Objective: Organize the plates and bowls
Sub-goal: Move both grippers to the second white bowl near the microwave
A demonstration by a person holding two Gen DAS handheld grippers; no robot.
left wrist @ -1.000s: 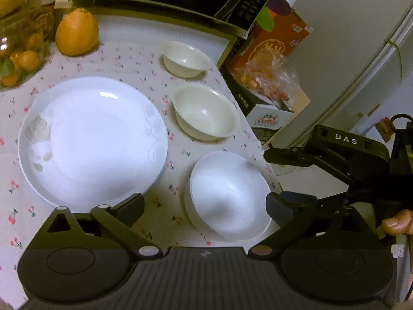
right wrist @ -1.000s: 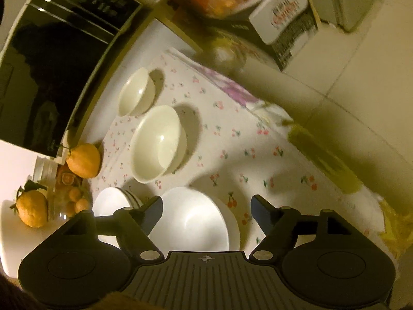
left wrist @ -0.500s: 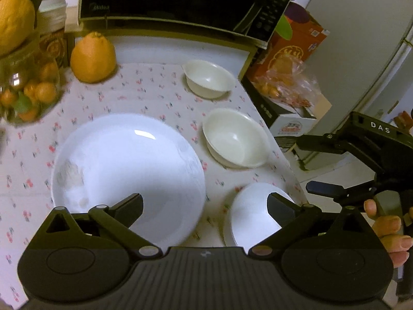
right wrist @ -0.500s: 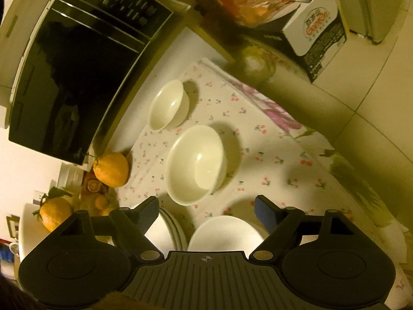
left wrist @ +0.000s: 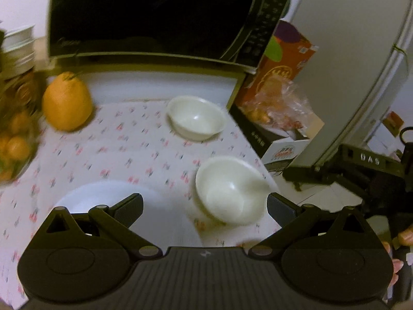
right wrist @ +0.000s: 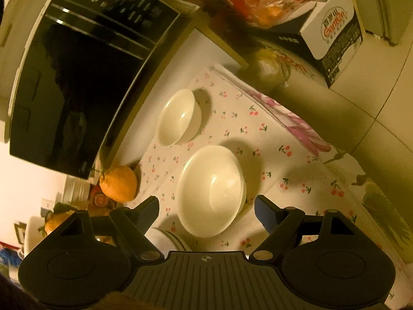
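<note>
Both tools have pulled back and risen over the last second. The shallow white dish that lay between the left gripper's fingers 1 s ago is gone from both views, so attention seems to have passed to the bowls further up the table.

Nearest in the left wrist view, the left gripper [left wrist: 204, 204] hangs with its jaws wide apart and nothing between them, above the big white round plate [left wrist: 165, 209], which now shows only as a slice at the bottom. Just right of it sits the larger cream ceramic bowl [left wrist: 229, 188], close to the table's right edge; the cherry-print tablecloth [left wrist: 129, 144] ends just beyond it, so a sideways nudge could tip it off. The right gripper [right wrist: 206, 206] is likewise spread and empty, with this same bowl [right wrist: 210, 188] sitting between its fingers, likely the next pick.

Further off, the smaller cream bowl [left wrist: 197, 117] stands well apart from the larger 1, near the black microwave [left wrist: 155, 15]. A large orange citrus fruit [left wrist: 67, 102] sits to the left. Open cloth lies between fruit and bowls, giving room to move. The microwave blocks the far side; the drop on the right is the tighter limit.
</note>
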